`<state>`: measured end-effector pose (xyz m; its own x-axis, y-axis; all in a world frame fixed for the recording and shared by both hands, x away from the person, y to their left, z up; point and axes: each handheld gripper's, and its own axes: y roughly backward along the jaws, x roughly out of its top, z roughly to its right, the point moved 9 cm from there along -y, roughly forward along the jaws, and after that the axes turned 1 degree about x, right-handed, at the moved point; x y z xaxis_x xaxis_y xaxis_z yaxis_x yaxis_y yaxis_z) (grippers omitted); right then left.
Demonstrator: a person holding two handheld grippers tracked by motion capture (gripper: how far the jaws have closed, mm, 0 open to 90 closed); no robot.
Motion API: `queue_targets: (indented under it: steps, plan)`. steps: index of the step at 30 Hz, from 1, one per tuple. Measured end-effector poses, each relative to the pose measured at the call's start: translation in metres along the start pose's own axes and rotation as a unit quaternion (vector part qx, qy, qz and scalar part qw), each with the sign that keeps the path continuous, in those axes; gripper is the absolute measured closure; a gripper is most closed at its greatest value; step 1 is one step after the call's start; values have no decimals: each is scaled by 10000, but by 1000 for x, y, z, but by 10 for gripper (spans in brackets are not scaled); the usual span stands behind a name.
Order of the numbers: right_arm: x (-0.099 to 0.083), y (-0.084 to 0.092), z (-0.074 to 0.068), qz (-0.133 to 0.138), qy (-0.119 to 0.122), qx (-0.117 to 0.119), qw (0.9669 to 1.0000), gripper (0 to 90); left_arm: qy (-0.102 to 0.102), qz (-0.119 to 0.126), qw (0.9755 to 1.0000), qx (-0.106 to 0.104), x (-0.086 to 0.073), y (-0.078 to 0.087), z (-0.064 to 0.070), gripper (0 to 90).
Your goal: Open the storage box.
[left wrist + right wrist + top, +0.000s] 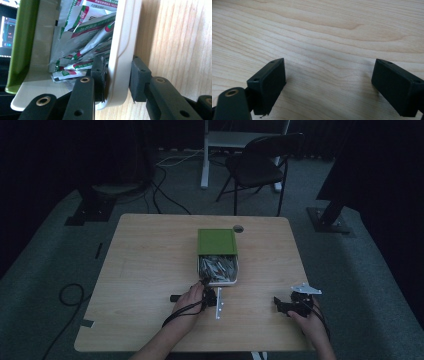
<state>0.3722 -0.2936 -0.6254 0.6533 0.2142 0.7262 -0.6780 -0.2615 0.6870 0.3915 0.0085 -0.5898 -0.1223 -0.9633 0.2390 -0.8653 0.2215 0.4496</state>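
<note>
1. desk (150, 285): light wood top, dim room. carries everything below. a round grommet hole (238, 228) sits at its far edge, just beside the box's far right corner.
2. folding chair (257, 162): dark, on the carpet beyond the desk's far edge, well apart from the work.
3. box (218, 282): white tray, near the desk's middle, toward the person's side. its green lid (216, 241) covers the far half, the near half is uncovered. in the left gripper view the white rim (122, 50) runs up between the jaws.
4. sachets (218, 267): a loose pile of white foil packets with green and red print, inside the uncovered half of the box. left gripper view shows them (87, 27) stacked at mixed angles against the rim's inner side.
5. left claw (204, 281): at the box's near left corner, hand behind it. clamped on the box rim, one jaw inside the box among the sachets, the other outside over bare desk. both pads press the rim.
6. right claw (276, 305): near the desk's front right, well apart from the box, pointing left. jaws wide, nothing between them; right gripper view has bare wood grain (324, 37) in the gap. grey three-cornered plate (306, 289) on top.
</note>
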Motion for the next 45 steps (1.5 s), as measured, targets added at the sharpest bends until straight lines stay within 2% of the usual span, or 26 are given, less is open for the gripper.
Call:
queue_targets:
  steps: [20, 26, 29, 36, 38, 45]
  plan:
    - [0, 0, 0, 1, 4, -1, 10000, 117, -7, 51, 10000, -7, 1, 19, 10, 700]
    - [0, 0, 0, 0, 3, -1, 10000, 118, 62, 113, 9999, -28, 3, 23, 14, 699]
    - [0, 0, 0, 0, 1, -1, 10000, 117, 25, 100, 9999, -37, 3, 24, 14, 699]
    - [0, 0, 0, 0, 0, -1, 10000, 117, 136, 169, 9998, -32, 3, 29, 18, 698]
    - [0, 0, 0, 0, 2, -1, 10000, 118, 82, 138, 9999, -34, 2, 32, 18, 697]
    - [0, 0, 0, 9, -18, -16, 10000, 129, 133, 150, 9998, -83, 2, 38, 24, 697]
